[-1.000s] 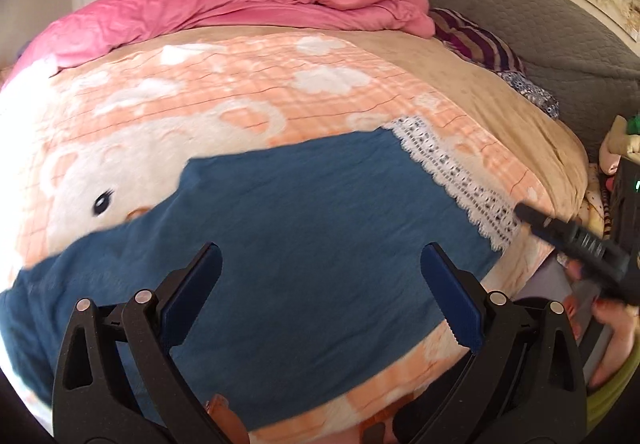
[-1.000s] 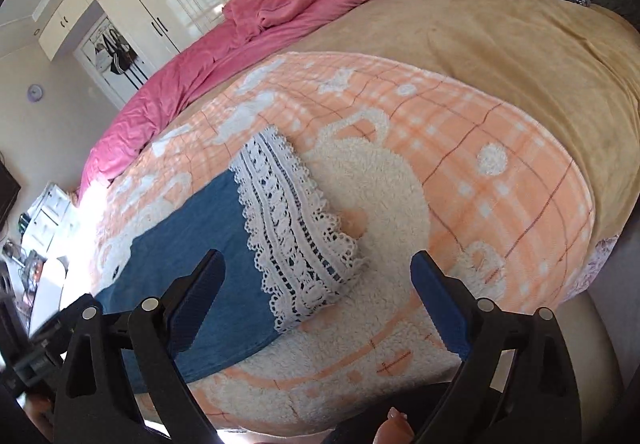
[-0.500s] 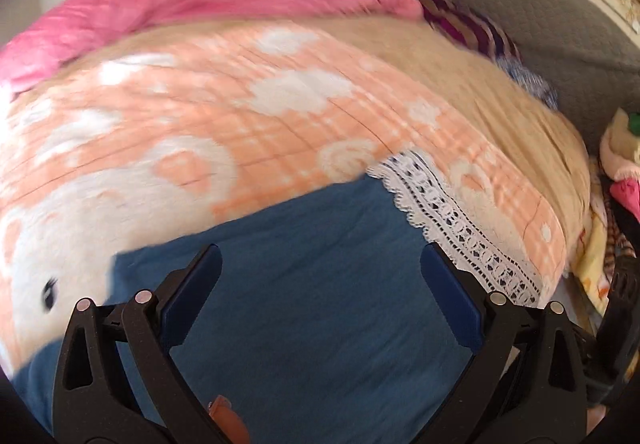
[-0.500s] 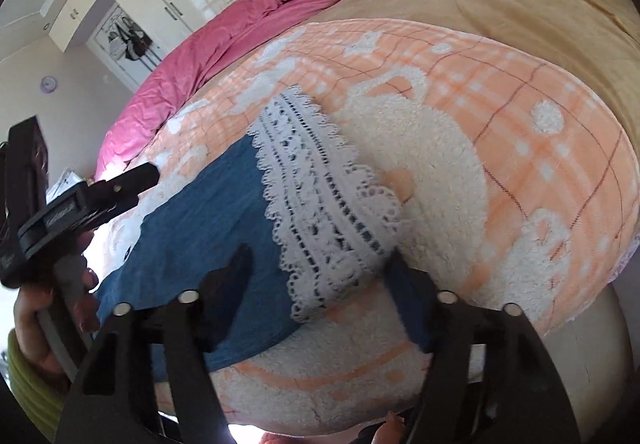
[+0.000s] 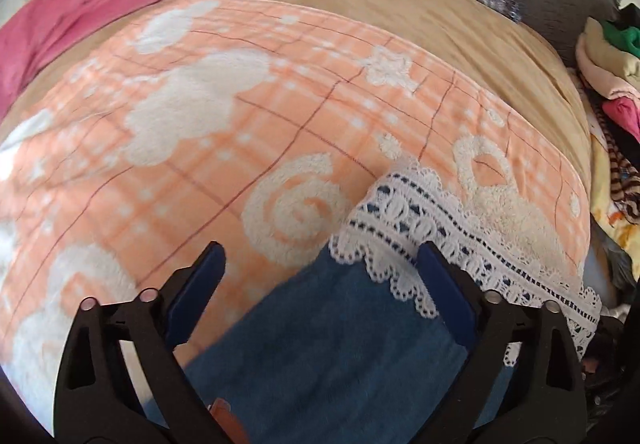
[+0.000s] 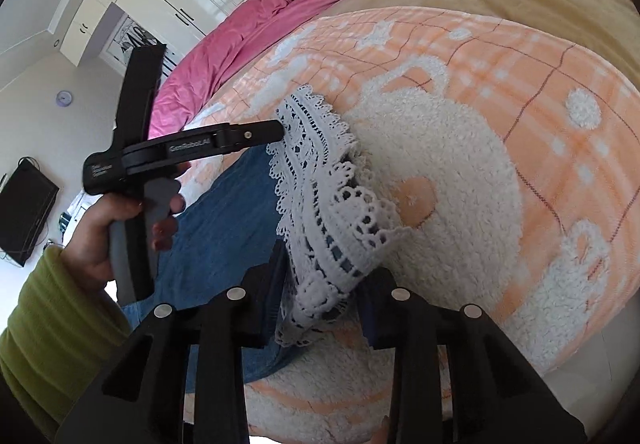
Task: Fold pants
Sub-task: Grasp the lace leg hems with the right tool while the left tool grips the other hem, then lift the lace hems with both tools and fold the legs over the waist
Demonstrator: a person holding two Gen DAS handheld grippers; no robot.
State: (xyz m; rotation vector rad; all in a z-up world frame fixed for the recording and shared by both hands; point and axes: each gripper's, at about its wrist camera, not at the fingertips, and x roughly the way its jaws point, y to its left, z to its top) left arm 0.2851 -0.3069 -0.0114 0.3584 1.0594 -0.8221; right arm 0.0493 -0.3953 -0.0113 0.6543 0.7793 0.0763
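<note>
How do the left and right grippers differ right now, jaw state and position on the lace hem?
The left gripper has its jaws wide apart at the far corner of the white lace hem, holding nothing. The right gripper has its jaws closed in on the hem's near corner, lace bunched between them. Both work the hem end of the blue denim pants.

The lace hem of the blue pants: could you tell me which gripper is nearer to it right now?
Right. The right gripper has the near corner of the lace hem bunched between its fingers. The left gripper, open, reaches the hem's far corner, one finger over it.
</note>
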